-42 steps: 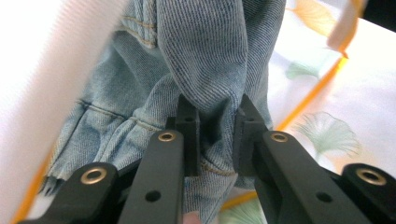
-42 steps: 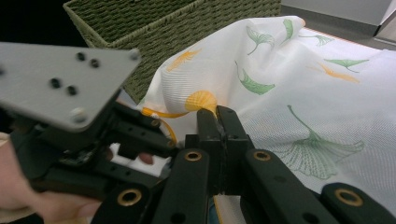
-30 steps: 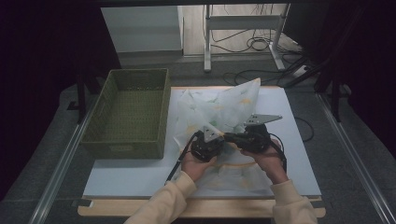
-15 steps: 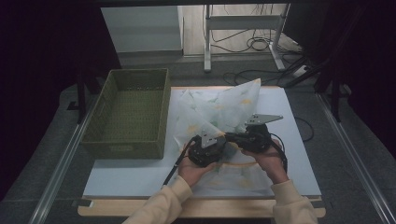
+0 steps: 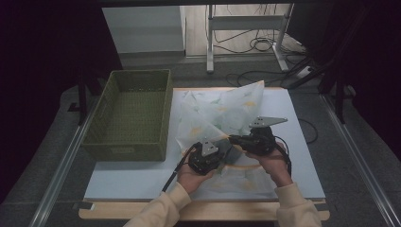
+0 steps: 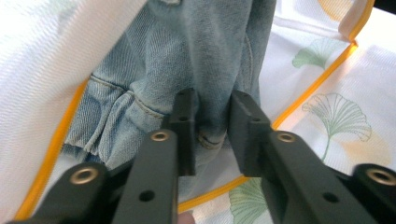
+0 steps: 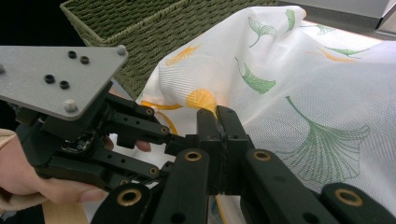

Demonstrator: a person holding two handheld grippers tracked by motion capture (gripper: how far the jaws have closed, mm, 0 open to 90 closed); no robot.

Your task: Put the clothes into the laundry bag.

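Denim: blue jeans (image 6: pixel 205 56) sit inside your white leaf bag (image 5: pixel 222 111), by the basket.
Green basket (image 5: pixel 130 113): nothing inside.
Left gripper (image 6: pixel 212 128): your jaws just closed further around the jeans.
Right gripper (image 7: pixel 219 135): you pinch the bag's cloth.

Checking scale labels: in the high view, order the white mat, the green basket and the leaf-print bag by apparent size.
1. white mat
2. green basket
3. leaf-print bag; crumpled and partly covered by hands, so only roughly below the basket.

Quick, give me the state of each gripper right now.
Left gripper: jaws have just been closing around the denim garment, grip not certain.
Right gripper: shut on the mesh bag.
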